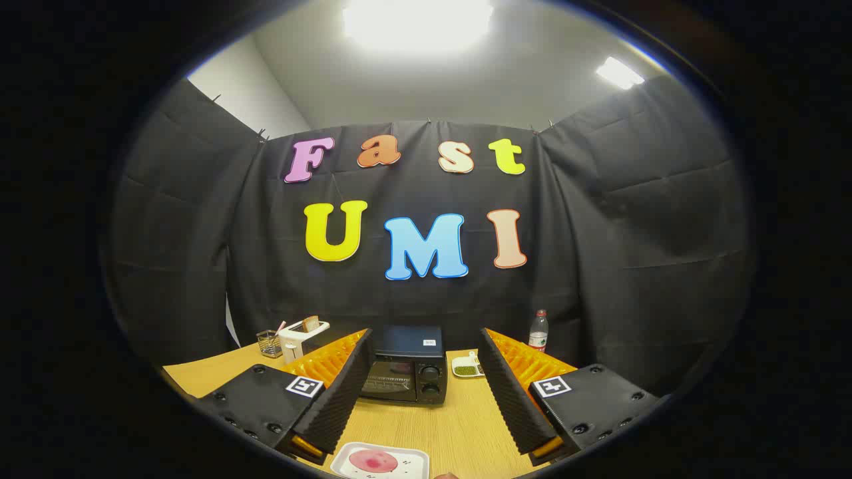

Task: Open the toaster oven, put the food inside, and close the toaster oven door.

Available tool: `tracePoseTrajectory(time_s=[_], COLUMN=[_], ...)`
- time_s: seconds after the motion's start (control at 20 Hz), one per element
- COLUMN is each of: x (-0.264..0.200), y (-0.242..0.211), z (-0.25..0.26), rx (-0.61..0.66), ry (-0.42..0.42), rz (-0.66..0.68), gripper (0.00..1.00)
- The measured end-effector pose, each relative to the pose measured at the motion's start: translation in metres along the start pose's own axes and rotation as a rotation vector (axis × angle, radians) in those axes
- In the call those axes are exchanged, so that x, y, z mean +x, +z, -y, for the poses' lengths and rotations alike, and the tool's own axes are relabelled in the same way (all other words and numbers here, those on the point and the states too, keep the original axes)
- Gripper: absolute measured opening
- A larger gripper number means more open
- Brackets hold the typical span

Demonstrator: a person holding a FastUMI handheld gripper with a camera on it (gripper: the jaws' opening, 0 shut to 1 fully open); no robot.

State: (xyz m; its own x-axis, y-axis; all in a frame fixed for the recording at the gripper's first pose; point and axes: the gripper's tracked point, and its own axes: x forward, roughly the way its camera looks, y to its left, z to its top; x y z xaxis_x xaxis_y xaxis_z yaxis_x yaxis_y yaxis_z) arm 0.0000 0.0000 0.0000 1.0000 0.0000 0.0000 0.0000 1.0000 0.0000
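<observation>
Gripper: fingers spread wide, holding nothing, raised above the table.
Toaster oven: straight ahead, beyond the fingertips, door closed.
Door handling: judged rigid and hinged; best taken at the top edge; handle too small to make out.
Food: pink piece on a white tray, just below the fingers.
Food handling: judged light, possibly soft; grip gently.

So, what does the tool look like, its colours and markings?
The tool has two black fingers lined with ribbed black foam on their inner faces. Their outer sides are bright orange ribbed plastic. Each black base plate carries a white square tag with a black pattern, plus several dark screws.
</observation>
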Motion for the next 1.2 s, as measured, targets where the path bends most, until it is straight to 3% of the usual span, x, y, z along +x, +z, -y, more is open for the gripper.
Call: tracePoseTrajectory(time_s=[0.8,1.2], x=[0.009,0.044], y=[-0.007,0.006], z=[-0.02,-0.048], rx=[0.012,0.024], ry=[0.024,0.041], rz=[-0.012,0.009], gripper=[0.98,0.98])
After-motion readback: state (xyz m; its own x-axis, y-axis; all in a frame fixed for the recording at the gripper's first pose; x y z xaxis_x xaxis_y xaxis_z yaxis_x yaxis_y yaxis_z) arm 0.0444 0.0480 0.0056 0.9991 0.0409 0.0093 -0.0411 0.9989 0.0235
